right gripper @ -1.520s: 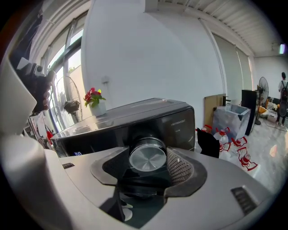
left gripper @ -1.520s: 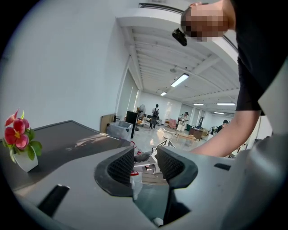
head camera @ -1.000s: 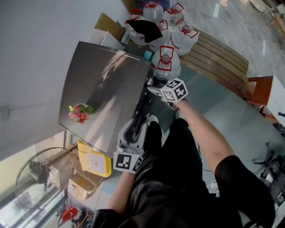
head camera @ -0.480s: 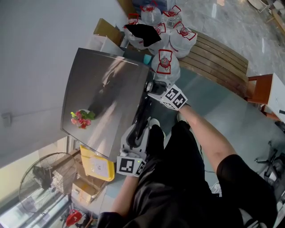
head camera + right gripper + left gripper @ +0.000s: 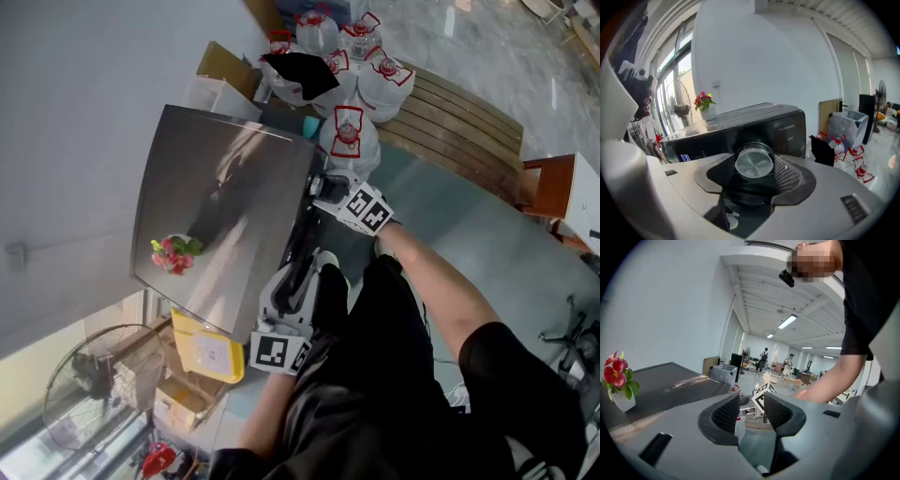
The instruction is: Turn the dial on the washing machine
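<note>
The washing machine [image 5: 216, 216] has a dark glossy top, and its black front panel [image 5: 740, 131] fills the right gripper view. A round silver dial [image 5: 753, 162] sticks out from that panel. My right gripper [image 5: 754, 174] is at the dial with a jaw on each side, and the pads hug its rim. In the head view the right gripper [image 5: 325, 190] is pressed to the machine's front upper edge. My left gripper [image 5: 298, 272] hangs lower along the machine's front. Its jaws [image 5: 751, 411] stand apart with nothing between them.
A small pot of red flowers [image 5: 172, 253] stands on the machine's top. Several water jugs [image 5: 349, 131] and a wooden bench [image 5: 459, 122] sit beyond the machine. A yellow box [image 5: 208, 349] and a floor fan [image 5: 84, 403] lie by its near corner. My legs stand close in front.
My right gripper has moved in toward the machine's front edge and now sits around the dial. The left gripper has stayed at about the same place.
</note>
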`<control>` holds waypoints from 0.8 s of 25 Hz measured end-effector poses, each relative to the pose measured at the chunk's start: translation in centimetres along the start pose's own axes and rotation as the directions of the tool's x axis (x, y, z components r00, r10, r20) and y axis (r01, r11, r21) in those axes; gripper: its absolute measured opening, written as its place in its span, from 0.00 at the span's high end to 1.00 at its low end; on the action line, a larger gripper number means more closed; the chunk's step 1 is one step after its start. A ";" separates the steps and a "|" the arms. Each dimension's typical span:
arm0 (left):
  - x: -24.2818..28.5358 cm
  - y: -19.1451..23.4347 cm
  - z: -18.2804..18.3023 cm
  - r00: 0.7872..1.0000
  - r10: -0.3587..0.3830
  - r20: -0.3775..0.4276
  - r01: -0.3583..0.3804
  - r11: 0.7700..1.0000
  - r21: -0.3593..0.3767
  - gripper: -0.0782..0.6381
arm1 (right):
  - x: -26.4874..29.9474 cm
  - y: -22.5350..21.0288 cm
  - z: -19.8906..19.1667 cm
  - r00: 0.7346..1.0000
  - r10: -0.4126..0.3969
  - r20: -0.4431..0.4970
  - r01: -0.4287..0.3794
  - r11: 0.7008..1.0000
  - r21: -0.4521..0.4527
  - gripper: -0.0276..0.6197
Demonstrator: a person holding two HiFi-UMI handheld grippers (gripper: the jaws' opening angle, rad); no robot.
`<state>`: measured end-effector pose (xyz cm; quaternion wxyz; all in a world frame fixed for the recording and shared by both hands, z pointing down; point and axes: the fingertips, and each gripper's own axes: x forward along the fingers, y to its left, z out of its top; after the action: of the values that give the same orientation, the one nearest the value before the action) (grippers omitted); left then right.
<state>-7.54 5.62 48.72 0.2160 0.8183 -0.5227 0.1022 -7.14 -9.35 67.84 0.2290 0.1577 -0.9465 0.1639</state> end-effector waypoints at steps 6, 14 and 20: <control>0.1 0.4 0.5 1.000 0.010 0.013 -0.010 1.000 -0.011 0.70 | 0.1 -0.8 0.1 0.999 0.030 0.027 -0.034 0.984 0.176 0.57; 0.4 0.1 0.5 1.000 0.006 0.013 -0.005 1.000 -0.015 0.70 | -0.1 -1.2 0.0 0.996 0.073 0.049 -0.085 0.935 0.345 0.57; 0.6 0.0 0.3 1.000 0.003 0.010 -0.003 1.000 -0.015 0.69 | 0.0 -1.2 -0.1 0.996 0.075 0.052 -0.088 0.943 0.322 0.57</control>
<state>-7.35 5.01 48.68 0.2193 0.8164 -0.5258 0.0943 -6.69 -10.36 68.22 0.1748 0.1571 -0.9167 0.3232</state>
